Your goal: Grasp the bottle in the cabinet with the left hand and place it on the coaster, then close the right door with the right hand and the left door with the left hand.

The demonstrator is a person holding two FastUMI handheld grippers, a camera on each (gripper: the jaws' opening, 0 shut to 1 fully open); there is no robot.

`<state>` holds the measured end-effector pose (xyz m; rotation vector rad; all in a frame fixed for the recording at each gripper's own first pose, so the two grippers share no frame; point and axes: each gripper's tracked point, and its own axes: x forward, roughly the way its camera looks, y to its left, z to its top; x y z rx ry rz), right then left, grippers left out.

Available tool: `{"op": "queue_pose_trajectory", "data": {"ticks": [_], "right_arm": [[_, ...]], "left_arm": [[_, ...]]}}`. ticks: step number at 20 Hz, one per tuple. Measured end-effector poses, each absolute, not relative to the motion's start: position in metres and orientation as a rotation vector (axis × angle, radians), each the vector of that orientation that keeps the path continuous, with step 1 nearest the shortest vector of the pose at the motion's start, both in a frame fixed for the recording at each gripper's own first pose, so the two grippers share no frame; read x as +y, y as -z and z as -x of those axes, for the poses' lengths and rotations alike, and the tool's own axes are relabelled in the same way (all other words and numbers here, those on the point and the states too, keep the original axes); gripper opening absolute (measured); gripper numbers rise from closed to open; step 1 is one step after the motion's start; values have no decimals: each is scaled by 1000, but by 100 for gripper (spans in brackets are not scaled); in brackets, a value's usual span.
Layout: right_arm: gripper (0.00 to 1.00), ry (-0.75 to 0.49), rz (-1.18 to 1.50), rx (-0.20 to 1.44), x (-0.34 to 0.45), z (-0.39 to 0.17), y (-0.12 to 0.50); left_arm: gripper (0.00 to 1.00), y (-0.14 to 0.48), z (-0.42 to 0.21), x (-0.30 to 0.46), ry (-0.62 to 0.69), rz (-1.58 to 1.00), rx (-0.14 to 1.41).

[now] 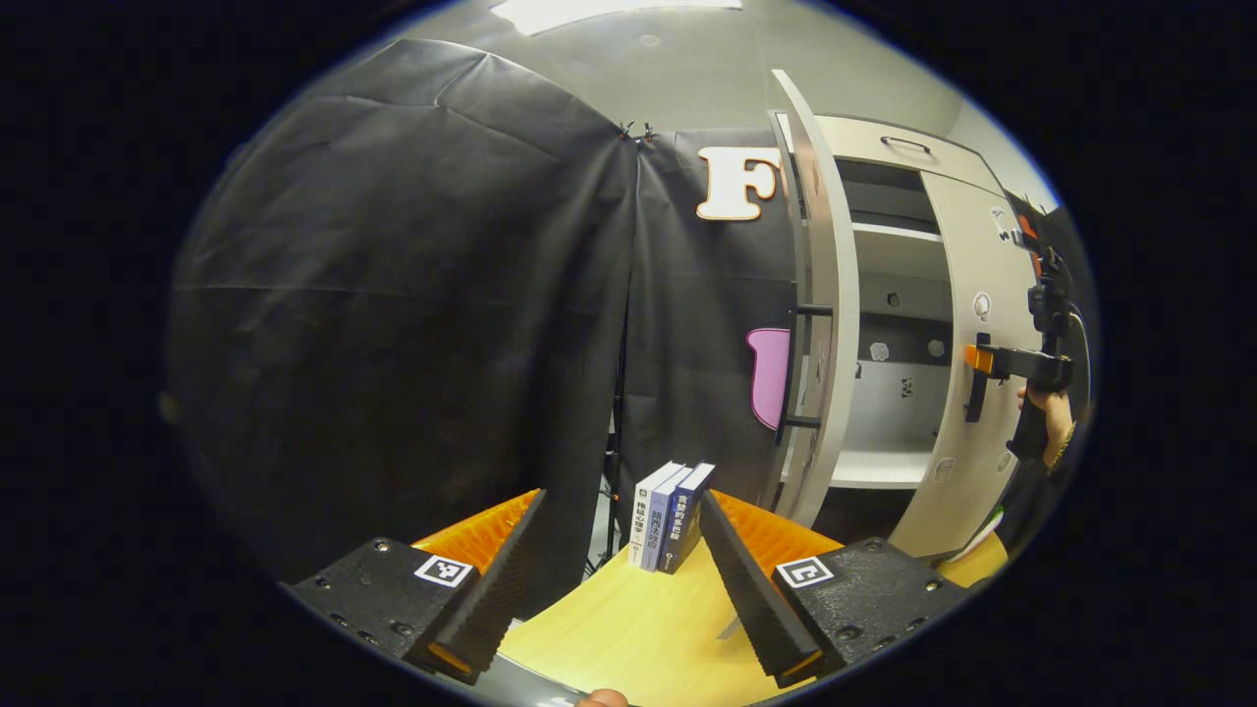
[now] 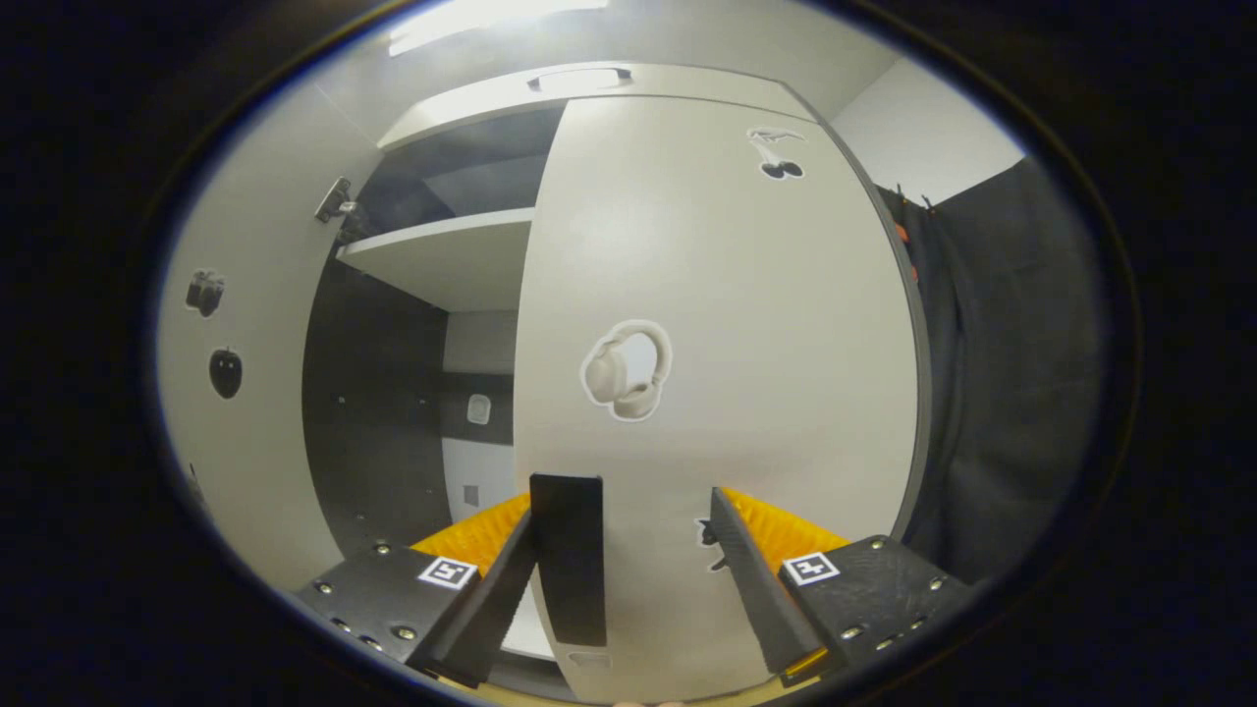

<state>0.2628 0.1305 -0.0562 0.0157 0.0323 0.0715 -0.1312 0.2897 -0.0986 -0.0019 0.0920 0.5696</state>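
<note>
Cabinet point(image 1: 889, 295) interior partly hidden: the left door point(image 1: 820, 324) stands edge-on in the left gripper view and covers part of the shelves; the right door point(image 1: 972, 393) covers the rest. Lower compartment is dim, back wall hard to read. The bottle and coaster cannot be made out in either view. Small stickers on the doors and the back panel are too small to identify, except a headphone-shaped one point(image 2: 628, 371) on the right door in the right gripper view.

Surface: pale wood table point(image 1: 638, 628), three books point(image 1: 673, 516) standing upright together near its far edge, beside the foot of the left door. Black cloth walls the booth on the left; grey ceiling with a light panel above.

Left gripper point(image 1: 624, 579): jaws wide apart, nothing between them, hanging over the table and aimed at the books.

Right gripper point(image 2: 638, 579): jaws apart, held close against the face of the right door, with the door's dark vertical handle point(image 2: 568, 558) just by its left finger. Whether a finger touches the handle, cannot tell. In the left gripper view, the same tool point(image 1: 1021, 365) sits at the door's outer face, a hand point(image 1: 1049, 417) behind it.

Right door partly open, a gap showing the shelf point(image 2: 442, 257); left door swung wide.
</note>
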Motion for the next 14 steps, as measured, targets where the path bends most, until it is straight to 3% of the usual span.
{"op": "queue_pose_trajectory", "data": {"ticks": [4,5,14], "right_arm": [[98,-72,-14,29,130,-262,55],[98,-71,-14,29,130,-261,56],[98,-140,7,22,125,-231,41]], "left_arm": [[93,99,123,289,-556,6,93],[96,98,121,288,-550,7,91],[97,83,77,269,-432,27,52]]}}
